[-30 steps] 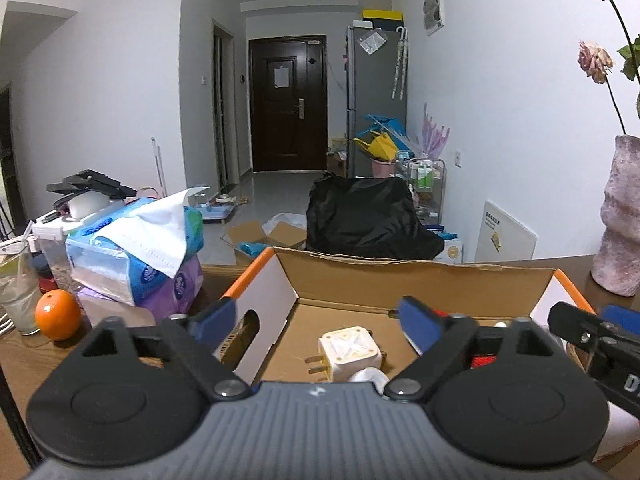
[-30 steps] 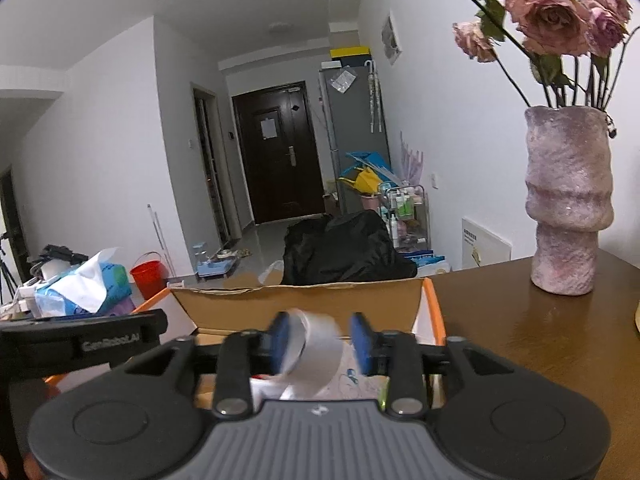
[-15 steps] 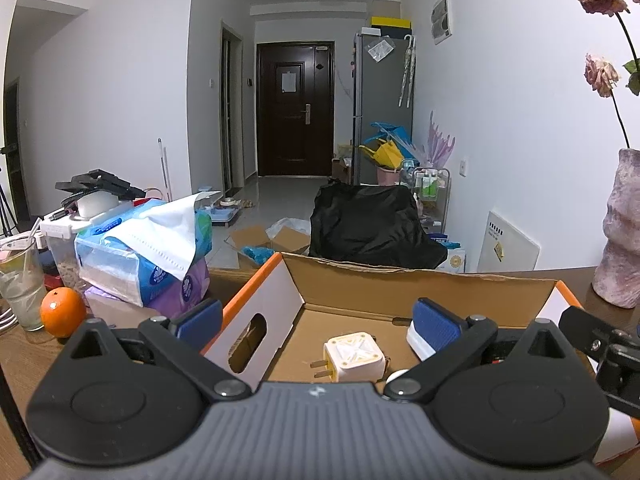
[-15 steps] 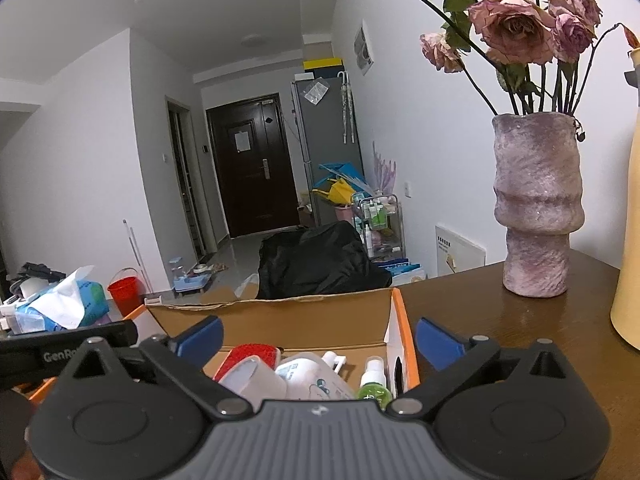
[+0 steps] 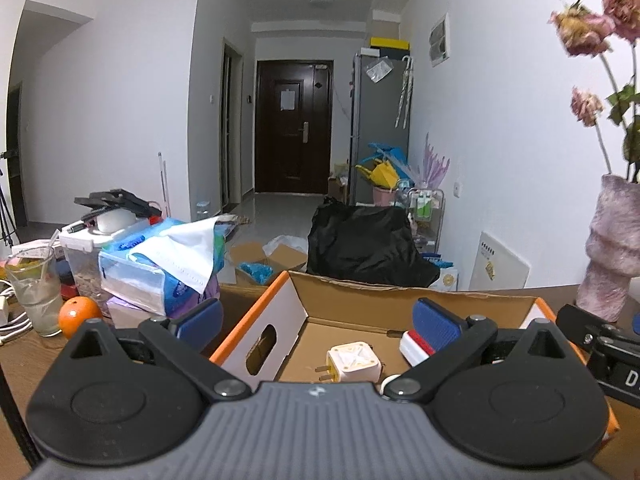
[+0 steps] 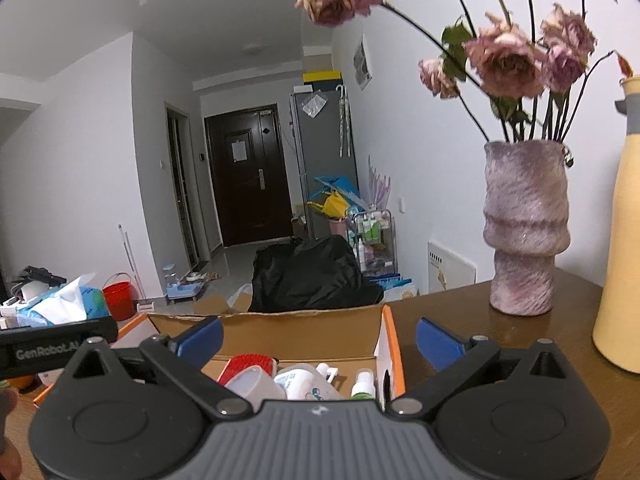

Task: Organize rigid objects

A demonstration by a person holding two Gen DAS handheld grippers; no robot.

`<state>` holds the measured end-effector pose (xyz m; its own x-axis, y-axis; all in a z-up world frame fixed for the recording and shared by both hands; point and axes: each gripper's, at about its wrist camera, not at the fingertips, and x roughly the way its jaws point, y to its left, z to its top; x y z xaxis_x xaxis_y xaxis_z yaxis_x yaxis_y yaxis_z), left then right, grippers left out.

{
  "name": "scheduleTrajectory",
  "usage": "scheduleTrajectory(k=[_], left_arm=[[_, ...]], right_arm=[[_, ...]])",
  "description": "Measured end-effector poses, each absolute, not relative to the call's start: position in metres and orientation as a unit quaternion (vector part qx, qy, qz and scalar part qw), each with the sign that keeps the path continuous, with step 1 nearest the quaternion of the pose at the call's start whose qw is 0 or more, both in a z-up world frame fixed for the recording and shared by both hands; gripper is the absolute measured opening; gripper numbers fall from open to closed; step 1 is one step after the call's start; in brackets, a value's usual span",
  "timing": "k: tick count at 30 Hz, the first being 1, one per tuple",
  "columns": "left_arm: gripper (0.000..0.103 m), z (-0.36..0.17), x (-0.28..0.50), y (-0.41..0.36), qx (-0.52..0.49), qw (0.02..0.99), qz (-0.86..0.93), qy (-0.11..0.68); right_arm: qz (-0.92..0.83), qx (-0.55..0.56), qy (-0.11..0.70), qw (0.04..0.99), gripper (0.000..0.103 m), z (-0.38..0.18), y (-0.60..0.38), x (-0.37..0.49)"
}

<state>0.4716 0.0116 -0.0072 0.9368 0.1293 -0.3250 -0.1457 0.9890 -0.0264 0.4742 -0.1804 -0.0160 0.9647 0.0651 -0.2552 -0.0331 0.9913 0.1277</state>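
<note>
— What changed just now?

— Since a second ago my right gripper (image 6: 318,344) has let go of the clear tape roll it was pinching; both jaws now stand wide and empty over the cardboard box (image 6: 300,322). My left gripper (image 5: 318,322) has lifted a little, also spread wide with nothing between the pads.

— Where did things end up?

— Inside the box: a white plug adapter (image 5: 352,362) on its floor in the left view; a red-topped item (image 6: 248,364), a clear cup (image 6: 256,386) and small bottles (image 6: 362,382) in the right view.

— So which step is this?

— A drop-off just finished, I judge. Next calls for finding another loose rigid object on the tabletop (image 6: 500,344).

— Room to move?

— The orange-edged box wall (image 6: 390,344) sits just beside my right pad, with the vase (image 6: 524,232) and a yellow bottle (image 6: 620,240) farther right. I'd rise clear before swinging.
</note>
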Motion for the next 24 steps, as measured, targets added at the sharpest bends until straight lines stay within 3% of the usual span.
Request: scheduleTrajectory(k=[24], left_arm=[[0.103,0.027,0.324,0.014,-0.023,0.989,0.039,0.139]], right_arm=[[0.047,0.046,0.095,0.993,0.103,0.028,-0.194,0.345]])
